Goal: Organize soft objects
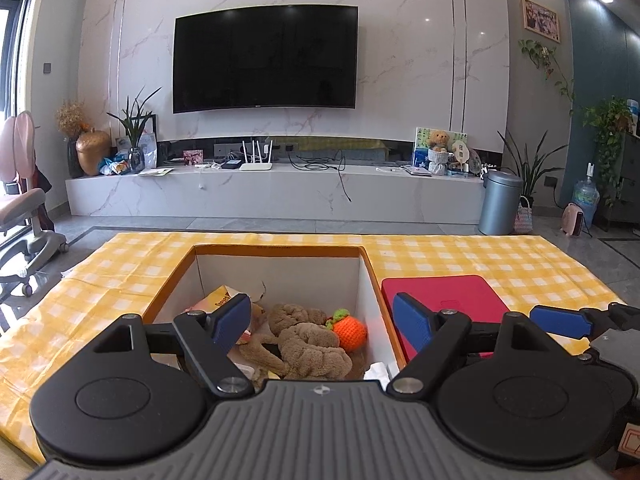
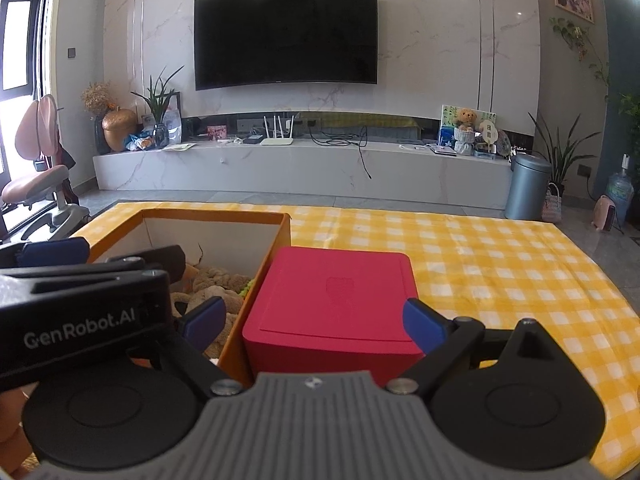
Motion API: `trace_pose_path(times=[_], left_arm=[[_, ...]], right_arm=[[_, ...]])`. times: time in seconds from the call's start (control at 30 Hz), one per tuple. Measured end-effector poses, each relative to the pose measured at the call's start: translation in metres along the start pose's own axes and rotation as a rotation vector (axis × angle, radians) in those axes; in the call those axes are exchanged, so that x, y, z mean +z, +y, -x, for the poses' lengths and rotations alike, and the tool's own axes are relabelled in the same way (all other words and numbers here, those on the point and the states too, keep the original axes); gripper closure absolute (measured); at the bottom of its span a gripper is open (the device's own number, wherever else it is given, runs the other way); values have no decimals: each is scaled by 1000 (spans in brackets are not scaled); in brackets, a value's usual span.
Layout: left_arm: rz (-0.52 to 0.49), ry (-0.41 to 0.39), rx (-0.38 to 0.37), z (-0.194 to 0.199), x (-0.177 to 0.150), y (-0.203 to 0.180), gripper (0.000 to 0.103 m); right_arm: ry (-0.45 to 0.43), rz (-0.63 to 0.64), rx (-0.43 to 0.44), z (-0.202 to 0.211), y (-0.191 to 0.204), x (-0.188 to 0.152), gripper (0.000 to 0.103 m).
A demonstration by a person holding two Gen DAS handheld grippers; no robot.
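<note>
Brown plush [image 1: 308,344] lying lengthwise in orange box [image 1: 276,249], both grippers' fingers [image 1: 412,320] spread, empty

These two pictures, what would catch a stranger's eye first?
Probably the bright red box, closed, on the yellow checked cloth, between the right gripper's open fingers. Beside it stands an open orange-rimmed box holding brown plush toys and an orange knitted fruit, under the open left gripper.

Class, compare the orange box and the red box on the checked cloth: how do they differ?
The orange box is open on top and holds soft toys; the red box is closed by a lid. The orange box is larger and white inside; the red box is smaller. Both sit side by side on the cloth.
</note>
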State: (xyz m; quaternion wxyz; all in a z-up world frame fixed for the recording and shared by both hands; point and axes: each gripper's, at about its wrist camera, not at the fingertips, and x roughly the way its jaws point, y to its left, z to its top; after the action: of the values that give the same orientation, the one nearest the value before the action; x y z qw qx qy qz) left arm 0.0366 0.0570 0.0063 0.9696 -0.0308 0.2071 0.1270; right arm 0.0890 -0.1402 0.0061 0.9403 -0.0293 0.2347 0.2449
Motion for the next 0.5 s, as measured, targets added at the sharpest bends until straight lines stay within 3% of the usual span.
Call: trace_pose_path(times=[0.2, 0.5], left_arm=[[-24, -29, 18, 3, 2, -3, 8], [-21, 0, 16, 0, 2, -1, 8]], right_arm=[[1, -12, 5, 0, -2, 1, 10], [32, -10, 7, -4, -2, 3, 10]])
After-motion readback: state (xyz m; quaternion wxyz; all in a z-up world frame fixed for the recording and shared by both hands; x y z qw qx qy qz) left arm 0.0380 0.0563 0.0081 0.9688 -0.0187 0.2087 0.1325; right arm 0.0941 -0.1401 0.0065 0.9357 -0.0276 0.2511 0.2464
